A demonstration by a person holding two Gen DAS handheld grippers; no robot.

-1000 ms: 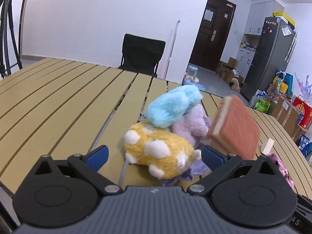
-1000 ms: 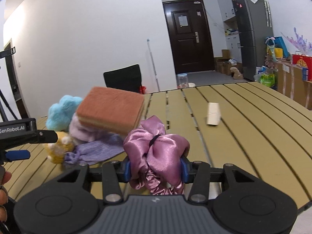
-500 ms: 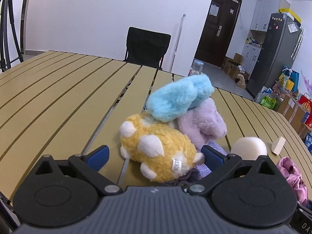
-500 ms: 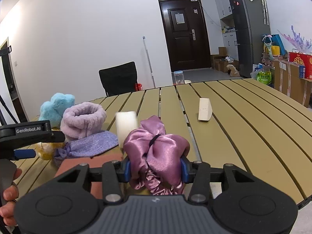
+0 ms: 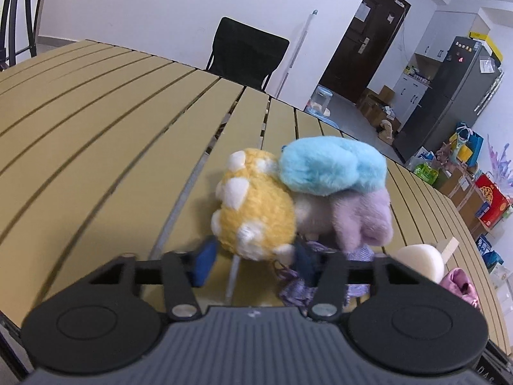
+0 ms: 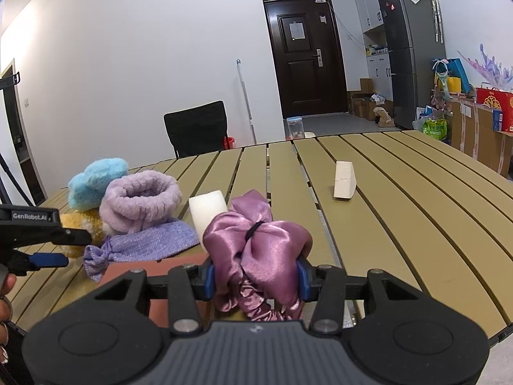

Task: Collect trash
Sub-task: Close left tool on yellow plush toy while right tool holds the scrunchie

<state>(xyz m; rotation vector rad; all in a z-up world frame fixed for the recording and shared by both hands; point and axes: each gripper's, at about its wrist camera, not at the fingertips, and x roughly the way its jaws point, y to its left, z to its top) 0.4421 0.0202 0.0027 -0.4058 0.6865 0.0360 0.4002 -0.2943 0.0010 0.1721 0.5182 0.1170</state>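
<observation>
The right tool (image 6: pixel 255 280) pinches the pink satin scrunchie (image 6: pixel 256 243) near the bench's (image 6: pixel 400 224) front edge; the left tool (image 5: pixel 253 256), spread, closes around the yellow plush (image 5: pixel 253 215); best to seat both pads squarely on its body before squeezing.

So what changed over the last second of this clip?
The left gripper narrowed its jaws around the yellow plush. The orange sponge, airborne a second ago, now lies on the table beside a white foam block. The right gripper stayed clamped on the pink scrunchie.
</observation>
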